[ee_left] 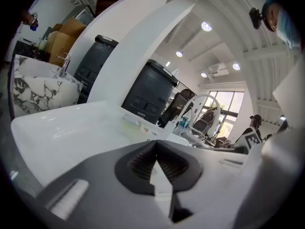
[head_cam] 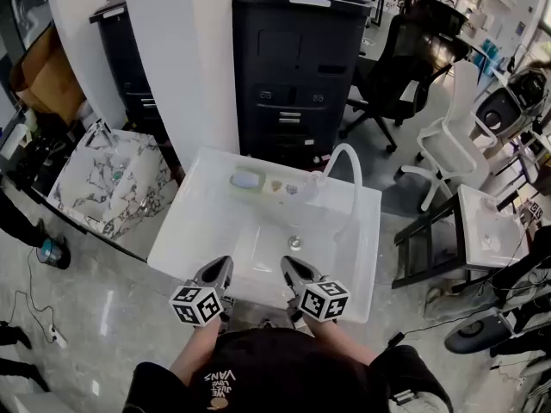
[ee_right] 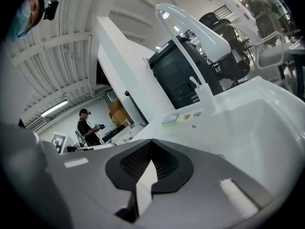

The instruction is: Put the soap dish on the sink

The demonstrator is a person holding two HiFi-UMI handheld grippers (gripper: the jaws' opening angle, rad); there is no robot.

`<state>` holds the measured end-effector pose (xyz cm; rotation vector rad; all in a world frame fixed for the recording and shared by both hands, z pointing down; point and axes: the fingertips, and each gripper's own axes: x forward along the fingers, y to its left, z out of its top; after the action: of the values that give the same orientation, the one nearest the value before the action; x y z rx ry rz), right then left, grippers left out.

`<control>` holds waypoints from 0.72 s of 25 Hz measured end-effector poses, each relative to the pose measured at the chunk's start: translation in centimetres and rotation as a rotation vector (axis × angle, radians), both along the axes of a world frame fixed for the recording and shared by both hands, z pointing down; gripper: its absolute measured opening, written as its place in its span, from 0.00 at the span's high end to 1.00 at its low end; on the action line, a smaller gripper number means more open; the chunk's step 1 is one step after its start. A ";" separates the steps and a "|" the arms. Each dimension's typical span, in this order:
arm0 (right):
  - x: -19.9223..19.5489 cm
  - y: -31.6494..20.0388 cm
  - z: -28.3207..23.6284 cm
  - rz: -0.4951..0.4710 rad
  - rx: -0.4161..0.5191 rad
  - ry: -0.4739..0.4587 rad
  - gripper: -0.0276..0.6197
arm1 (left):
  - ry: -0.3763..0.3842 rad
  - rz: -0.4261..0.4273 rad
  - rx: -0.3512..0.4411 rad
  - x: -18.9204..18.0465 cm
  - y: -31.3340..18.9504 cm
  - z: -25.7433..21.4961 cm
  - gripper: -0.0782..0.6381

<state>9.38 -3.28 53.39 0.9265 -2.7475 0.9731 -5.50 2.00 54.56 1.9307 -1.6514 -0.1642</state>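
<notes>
- The left gripper [ee_left: 155,147] has its jaws clenched tight, pad against pad, with nothing between them.
- The right gripper [ee_right: 151,146] is likewise pressed closed and empty.
- Both grippers sit side by side at the near edge of the white sink [head_cam: 185,226]. Each carries a cube with black-and-white square markers [head_cam: 196,305] just behind its jaws.
- Directly ahead of the jaws and below them lies the sink's basin. It holds only the round metal drain [head_cam: 295,242].
- The soap dish [head_cam: 246,180] is across the basin from the jaws, well apart from them. It rests flat on the sink's back ledge, roughly in line with the gap between the two grippers.
- In the dish lies a pale bluish bar.
- Just to the right of the dish, on the same ledge, sit two small items [head_cam: 283,188], too small to identify.
- Further right along the ledge the white arched faucet [head_cam: 355,179] rises and bends over the basin.
- Behind the sink, beyond the ledge, stands a tall black cabinet [head_cam: 297,67].
- Far left of the jaws is a marble-patterned basin [head_cam: 103,188], and far right a second white sink [head_cam: 486,222].
- Behind the jaws, the person's black shirt [head_cam: 284,372] bears white print that reads "VANS".
</notes>
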 end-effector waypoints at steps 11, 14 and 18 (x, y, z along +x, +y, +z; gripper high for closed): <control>1.8 1.6 -0.6 -0.006 0.009 0.005 0.95 | 0.028 -0.016 0.017 1.7 2.8 -0.3 0.82; 1.9 1.9 -0.6 -0.005 0.008 0.005 0.95 | 0.027 -0.018 0.031 1.7 3.1 -0.8 0.82; 1.8 2.2 -0.4 0.000 0.002 0.005 0.95 | 0.021 -0.018 0.041 1.8 3.4 -1.1 0.82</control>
<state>11.23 -1.10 52.96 0.9279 -2.7453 0.9665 -3.74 5.36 53.46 1.9383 -1.6641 -0.2262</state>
